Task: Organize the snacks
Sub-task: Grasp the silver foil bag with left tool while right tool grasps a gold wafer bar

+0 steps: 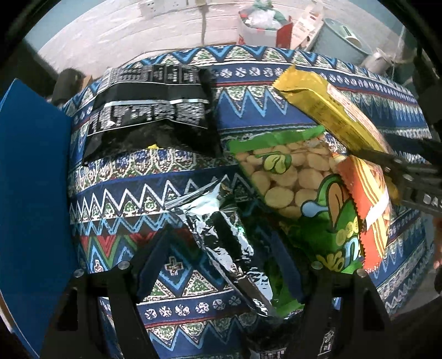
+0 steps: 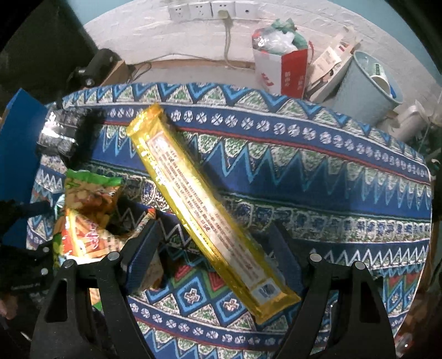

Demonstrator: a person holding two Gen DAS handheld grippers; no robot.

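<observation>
My left gripper stands open around a crinkled silver and black foil bag that lies between its fingers on the patterned cloth. A black snack bag lies at the far left. A green bag of round biscuits and an orange packet lie to the right. My right gripper stands open around a long yellow packet, which also shows in the left wrist view. I cannot tell whether the yellow packet rests on the cloth or is lifted.
A blue box wall stands at the left edge of the patterned tablecloth. Behind the table are a red and white paper bag, a pale blue bin and wall sockets.
</observation>
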